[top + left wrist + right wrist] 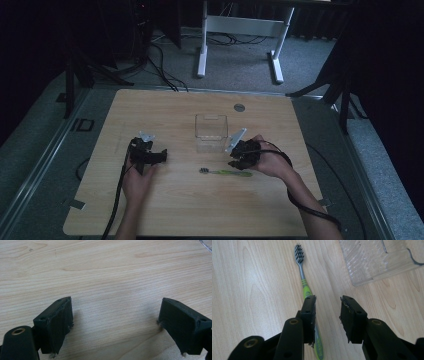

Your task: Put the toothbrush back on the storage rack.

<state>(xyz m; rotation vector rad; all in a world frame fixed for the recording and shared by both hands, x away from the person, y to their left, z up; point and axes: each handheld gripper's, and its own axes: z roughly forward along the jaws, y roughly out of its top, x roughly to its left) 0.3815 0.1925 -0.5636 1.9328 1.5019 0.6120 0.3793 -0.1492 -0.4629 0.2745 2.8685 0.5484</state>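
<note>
A green toothbrush [227, 173] with a grey head lies flat on the wooden table [175, 205], in front of a clear plastic box [211, 131]. My right gripper [238, 163] hovers over the handle end. In the right gripper view its jaws [328, 305] stand partly apart and open. The toothbrush [305, 287] runs under the left jaw and comes out along its inner side, with no pad pressing on it. The clear box [374, 260] is ahead to the right. My left gripper [159, 156] rests to the left, and its jaws [115, 322] are wide open over bare wood.
A grey round disc [239, 107] is set into the table near the far edge. Cables trail from both grippers toward the table's front edge. Beyond the table stand a white desk frame [240, 30] and dark stands on grey carpet.
</note>
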